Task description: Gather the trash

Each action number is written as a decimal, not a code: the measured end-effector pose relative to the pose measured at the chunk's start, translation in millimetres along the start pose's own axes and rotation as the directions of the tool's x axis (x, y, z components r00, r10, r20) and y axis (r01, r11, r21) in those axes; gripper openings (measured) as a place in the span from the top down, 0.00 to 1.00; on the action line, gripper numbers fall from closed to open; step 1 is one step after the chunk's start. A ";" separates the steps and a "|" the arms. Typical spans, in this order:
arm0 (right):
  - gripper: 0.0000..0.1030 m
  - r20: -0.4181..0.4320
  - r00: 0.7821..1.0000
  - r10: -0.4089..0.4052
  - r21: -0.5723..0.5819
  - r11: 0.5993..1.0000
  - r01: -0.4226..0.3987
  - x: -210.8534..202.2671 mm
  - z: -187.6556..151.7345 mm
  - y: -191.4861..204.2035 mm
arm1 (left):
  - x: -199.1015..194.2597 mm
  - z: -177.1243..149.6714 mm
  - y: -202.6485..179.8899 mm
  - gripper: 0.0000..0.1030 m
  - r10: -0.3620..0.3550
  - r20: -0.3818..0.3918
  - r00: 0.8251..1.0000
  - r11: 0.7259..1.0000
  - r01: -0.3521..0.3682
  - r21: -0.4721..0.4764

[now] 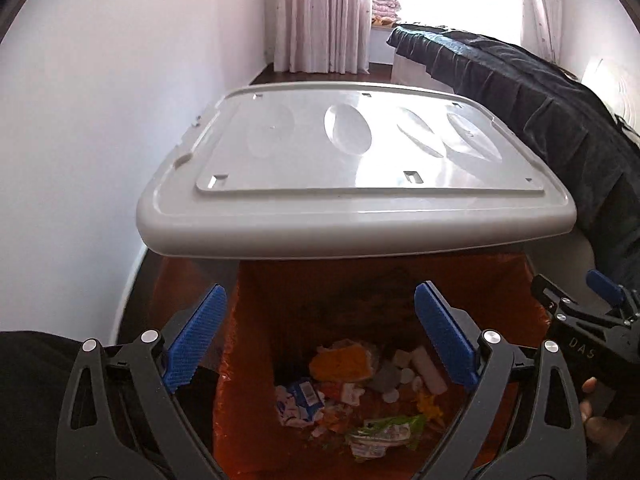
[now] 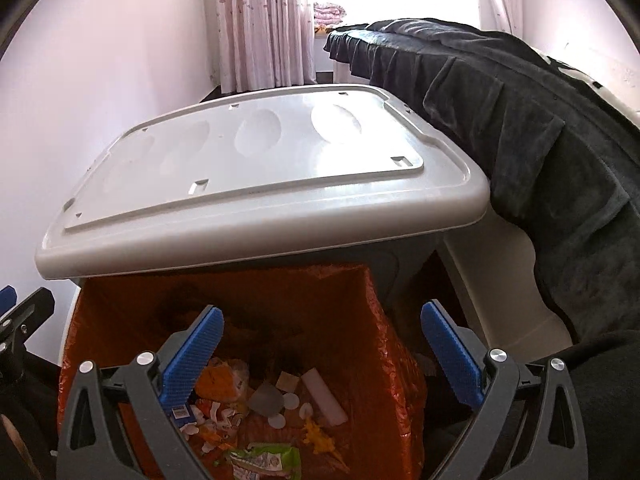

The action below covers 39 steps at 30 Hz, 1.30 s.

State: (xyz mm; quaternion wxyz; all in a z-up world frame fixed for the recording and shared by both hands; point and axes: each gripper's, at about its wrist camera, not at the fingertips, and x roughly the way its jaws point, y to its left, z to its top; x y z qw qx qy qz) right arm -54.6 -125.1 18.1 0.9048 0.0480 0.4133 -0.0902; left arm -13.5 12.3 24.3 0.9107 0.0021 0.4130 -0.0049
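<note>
A bin lined with an orange bag point(image 1: 300, 320) point(image 2: 360, 320) stands below both grippers, its grey lid point(image 1: 352, 184) point(image 2: 260, 184) raised and tilted back. Trash lies at the bottom: an orange wrapper point(image 1: 340, 364) point(image 2: 224, 384), a blue-white carton point(image 1: 300, 400), a white tube point(image 1: 430, 370) point(image 2: 324, 398), a green wrapper point(image 1: 384, 434) point(image 2: 264, 460). My left gripper point(image 1: 320, 336) is open and empty above the bin. My right gripper point(image 2: 322, 352) is open and empty above the bin; it also shows at the right edge of the left wrist view point(image 1: 592, 320).
A white wall point(image 1: 80, 140) runs along the left. A bed under a dark blanket point(image 1: 560, 120) point(image 2: 540, 140) stands right of the bin, its white frame point(image 2: 504, 280) close by. Curtains point(image 1: 320, 16) and a bright window are at the back.
</note>
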 end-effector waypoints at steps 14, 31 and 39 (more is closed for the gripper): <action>0.05 -0.005 1.000 -0.007 -0.003 1.000 0.007 1.3 -1.3 1.3 | 1.5 -1.8 3.0 0.10 -0.002 -0.012 1.000 1.000 0.001 -0.024; 0.05 -0.010 1.000 -0.012 -0.008 1.000 0.012 2.5 -2.1 2.1 | 11.3 -7.9 14.5 0.07 0.029 -0.051 0.998 0.997 -0.033 -0.077; 0.05 -0.013 1.000 -0.004 0.012 1.000 0.004 4.3 -3.1 -0.1 | 14.4 -8.9 23.5 0.07 0.021 -0.070 0.997 0.993 -0.029 -0.114</action>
